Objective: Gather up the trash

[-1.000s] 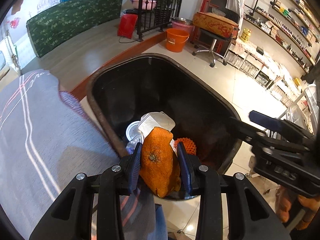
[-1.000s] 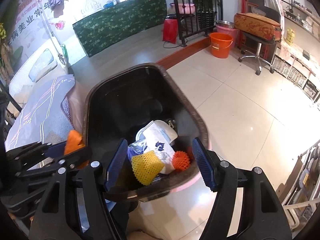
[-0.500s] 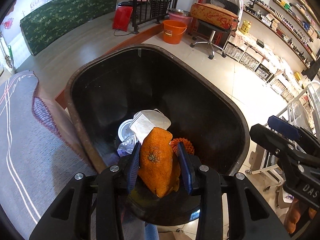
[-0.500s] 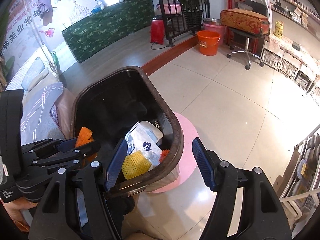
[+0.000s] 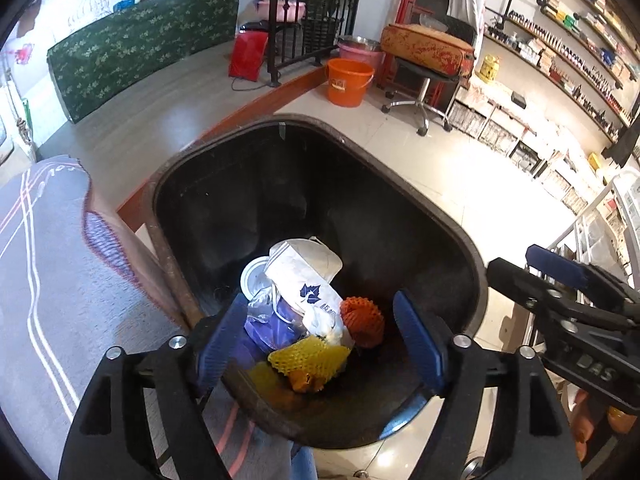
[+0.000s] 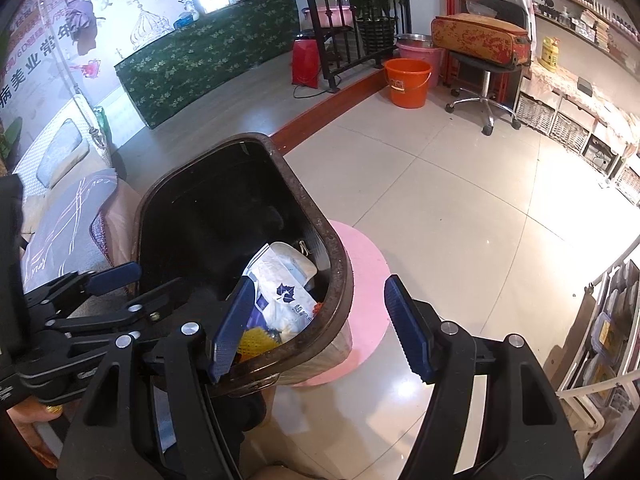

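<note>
A dark trash bin (image 5: pixel 452 224) stands on the tiled floor; it also shows in the right wrist view (image 6: pixel 320 224). Inside lie a white printed bag (image 5: pixel 304 276), an orange foam net (image 5: pixel 362 314), a yellow foam net (image 5: pixel 308 358), a round lid (image 5: pixel 254 276) and the orange peel (image 5: pixel 306 382) low under the yellow net. My left gripper (image 5: pixel 320 340) is open and empty right above the bin. My right gripper (image 6: pixel 320 328) is open and empty over the bin's near right rim. The right gripper also shows at the right edge of the left wrist view (image 5: pixel 560 304).
A grey striped cloth (image 5: pixel 44 280) lies left of the bin. A pink round mat (image 6: pixel 366 280) sits under the bin. An orange bucket (image 6: pixel 408 82), a wheeled stool (image 6: pixel 480 92) and wall shelves (image 5: pixel 560 40) stand farther back.
My left gripper opened and the orange peel dropped into the bin. The right gripper drifted to the right of the bin.
</note>
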Demonstrator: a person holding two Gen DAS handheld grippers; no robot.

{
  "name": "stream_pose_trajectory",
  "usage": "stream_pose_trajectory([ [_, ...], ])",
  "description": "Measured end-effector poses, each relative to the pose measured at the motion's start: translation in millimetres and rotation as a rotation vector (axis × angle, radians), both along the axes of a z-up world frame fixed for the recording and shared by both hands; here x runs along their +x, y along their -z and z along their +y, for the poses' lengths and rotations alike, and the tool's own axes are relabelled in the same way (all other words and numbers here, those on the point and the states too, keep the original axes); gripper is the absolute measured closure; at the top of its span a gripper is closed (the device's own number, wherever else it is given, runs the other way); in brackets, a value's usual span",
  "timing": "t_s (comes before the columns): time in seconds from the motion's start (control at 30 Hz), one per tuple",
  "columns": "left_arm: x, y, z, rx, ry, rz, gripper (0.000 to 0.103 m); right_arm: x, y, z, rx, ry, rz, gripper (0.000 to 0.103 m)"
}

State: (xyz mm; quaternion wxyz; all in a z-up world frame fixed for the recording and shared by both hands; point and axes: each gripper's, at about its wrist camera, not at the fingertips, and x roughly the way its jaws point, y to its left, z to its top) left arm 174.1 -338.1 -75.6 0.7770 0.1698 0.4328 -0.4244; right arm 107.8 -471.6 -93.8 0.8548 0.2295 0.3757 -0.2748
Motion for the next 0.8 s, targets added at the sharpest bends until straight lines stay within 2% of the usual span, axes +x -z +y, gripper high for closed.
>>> stream_pose_trajectory([
  [0.07, -2, -6, 6, -0.017, -0.010, -0.024, 0.024, 0, -2, 2, -0.010, 0.007, 0.000, 0.026],
  [0.2, -6, -20, 30, -0.051, -0.045, -0.100, 0.017, 0, -10, 14, -0.079, 0.023, -0.005, 0.023],
  [0.33, 0, -31, 70, -0.105, -0.129, -0.130, 0.015, 5, -13, 34, -0.084, -0.002, -0.031, 0.014],
  [0.53, 5, -47, 126, -0.120, -0.250, -0.207, 0.014, 20, -24, 73, -0.119, -0.074, -0.051, 0.011],
  [0.6, 6, -54, 148, -0.140, -0.300, -0.223, 0.009, 25, -29, 90, -0.143, -0.100, -0.060, 0.007],
  [0.8, -9, -69, 207, -0.172, -0.436, -0.312, 0.006, 22, -48, 154, -0.246, -0.123, -0.165, 0.006],
])
